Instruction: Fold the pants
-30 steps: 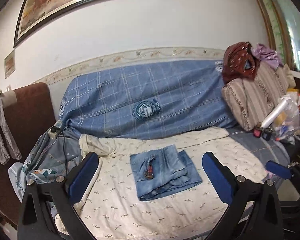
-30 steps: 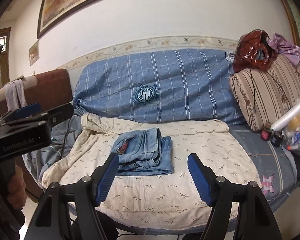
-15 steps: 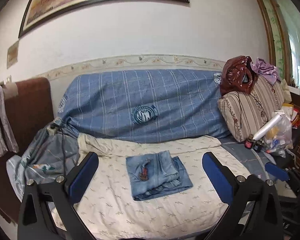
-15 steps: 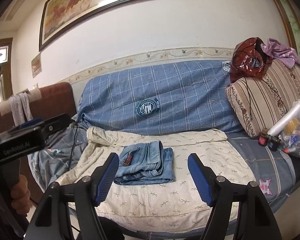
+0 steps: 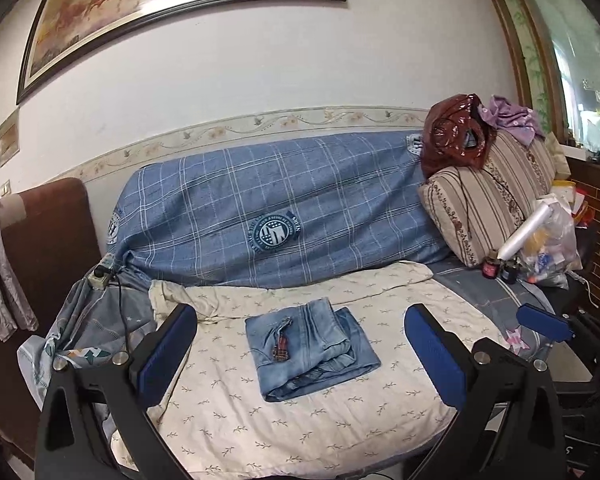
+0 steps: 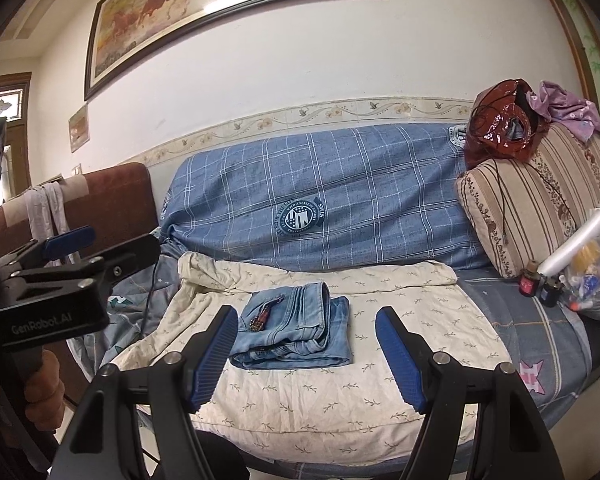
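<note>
Both claws (image 5: 300, 350) (image 6: 306, 354) gape empty before folded jeans (image 5: 310, 350) on the cream sheet (image 5: 340, 420), striped cushion (image 5: 488, 200) aside.

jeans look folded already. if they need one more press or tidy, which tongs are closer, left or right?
Marginally the left, but it's close. The folded jeans lie centred between the open left tongs; in the right view they sit off toward the left finger of the open right tongs. Neither touches them.

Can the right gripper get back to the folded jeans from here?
Probably yes. The right gripper has its jaws open and empty, facing the folded jeans on the cream sheet, with nothing between them. It would only need to move in.
</note>
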Demonstrator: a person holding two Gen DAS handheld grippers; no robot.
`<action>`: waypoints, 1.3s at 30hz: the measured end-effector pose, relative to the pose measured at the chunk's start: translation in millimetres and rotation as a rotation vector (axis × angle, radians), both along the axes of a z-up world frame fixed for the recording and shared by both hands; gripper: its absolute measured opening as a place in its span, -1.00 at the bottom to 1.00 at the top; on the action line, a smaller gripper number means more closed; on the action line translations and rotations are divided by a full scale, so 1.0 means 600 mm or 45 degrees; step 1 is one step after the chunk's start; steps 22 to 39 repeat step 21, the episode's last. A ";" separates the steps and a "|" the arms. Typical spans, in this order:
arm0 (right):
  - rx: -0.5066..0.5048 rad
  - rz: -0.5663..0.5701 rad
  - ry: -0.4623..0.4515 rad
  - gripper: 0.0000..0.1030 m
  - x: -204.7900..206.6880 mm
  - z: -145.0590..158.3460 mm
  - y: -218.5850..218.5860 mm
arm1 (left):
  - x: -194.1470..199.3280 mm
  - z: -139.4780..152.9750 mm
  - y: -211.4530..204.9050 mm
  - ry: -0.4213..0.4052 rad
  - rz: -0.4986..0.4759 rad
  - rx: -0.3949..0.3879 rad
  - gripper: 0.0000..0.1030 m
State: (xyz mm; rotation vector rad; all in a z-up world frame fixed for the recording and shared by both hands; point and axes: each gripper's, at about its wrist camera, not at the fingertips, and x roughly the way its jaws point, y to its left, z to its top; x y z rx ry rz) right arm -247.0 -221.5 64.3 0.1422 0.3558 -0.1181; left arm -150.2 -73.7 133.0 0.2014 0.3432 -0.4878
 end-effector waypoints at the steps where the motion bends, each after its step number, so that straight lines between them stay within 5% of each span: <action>1: 0.000 -0.002 -0.008 0.45 -0.003 0.003 -0.001 | -0.002 0.002 0.000 -0.001 -0.005 -0.005 1.00; 12: -0.001 -0.001 -0.017 0.45 -0.005 0.014 -0.003 | -0.014 0.012 0.002 -0.007 -0.056 -0.023 1.00; 19: -0.024 0.024 -0.004 0.45 0.007 0.005 0.008 | -0.038 0.016 0.012 -0.075 -0.242 -0.116 1.00; 39: -0.027 0.017 -0.004 0.45 0.011 -0.002 0.007 | -0.039 0.010 0.006 -0.099 -0.230 -0.090 1.00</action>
